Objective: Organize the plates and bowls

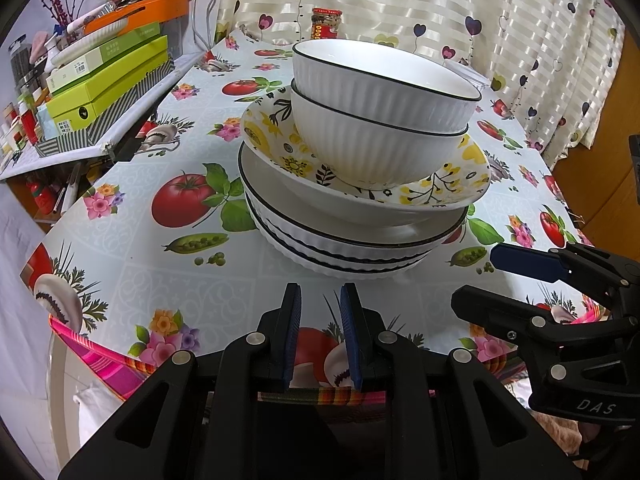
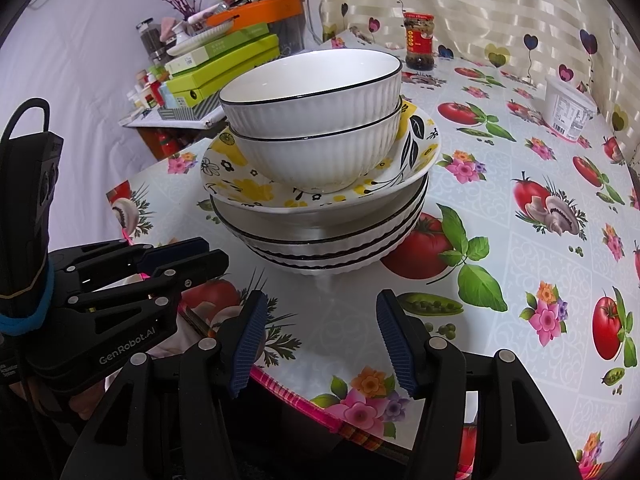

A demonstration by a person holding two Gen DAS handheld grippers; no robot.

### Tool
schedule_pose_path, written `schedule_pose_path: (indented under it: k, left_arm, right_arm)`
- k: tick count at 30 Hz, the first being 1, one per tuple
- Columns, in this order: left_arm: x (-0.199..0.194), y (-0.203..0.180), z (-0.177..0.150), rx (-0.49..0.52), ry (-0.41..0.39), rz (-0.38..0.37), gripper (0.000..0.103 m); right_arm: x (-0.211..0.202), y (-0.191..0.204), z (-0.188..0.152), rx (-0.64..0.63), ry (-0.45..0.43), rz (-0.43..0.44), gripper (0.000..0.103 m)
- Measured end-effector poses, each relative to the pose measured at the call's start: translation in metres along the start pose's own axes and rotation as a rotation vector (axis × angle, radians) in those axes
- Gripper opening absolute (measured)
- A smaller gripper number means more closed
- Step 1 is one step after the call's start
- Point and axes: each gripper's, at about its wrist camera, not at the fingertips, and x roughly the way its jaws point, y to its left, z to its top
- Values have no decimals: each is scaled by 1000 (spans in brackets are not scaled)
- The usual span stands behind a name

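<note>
— Left gripper (image 1: 320, 336) nearest cam, over table's near edge; pads close together w/ a narrow gap, nothing between.
— Right gripper (image 2: 322, 344)?
— Spread wide, empty, near the front edge too. Both just short of the stack, not touching.
— Stack where?
— Mid table (image 2: 520, 248). Two ribbed white bowls (image 2: 316, 120) nested, top one tilted, sitting in floral plate (image 2: 248, 188), on three ribbed white plates (image 2: 320, 248).
— Else?
— Sauce jar (image 2: 419, 42) by the curtain, plastic tub (image 2: 568, 110) far right.
</note>
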Motion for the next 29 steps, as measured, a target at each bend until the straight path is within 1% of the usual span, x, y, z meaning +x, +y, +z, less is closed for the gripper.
schedule_pose_path:
  k: [19, 29]
  left_arm:
    - [0, 0, -1, 5, -2, 17, 21]
    - [0, 0, 0, 1, -5, 9, 21]
  right_arm:
    - [3, 3, -1, -4, 1, 2, 58]
    - [3, 3, -1, -4, 2, 2, 58]
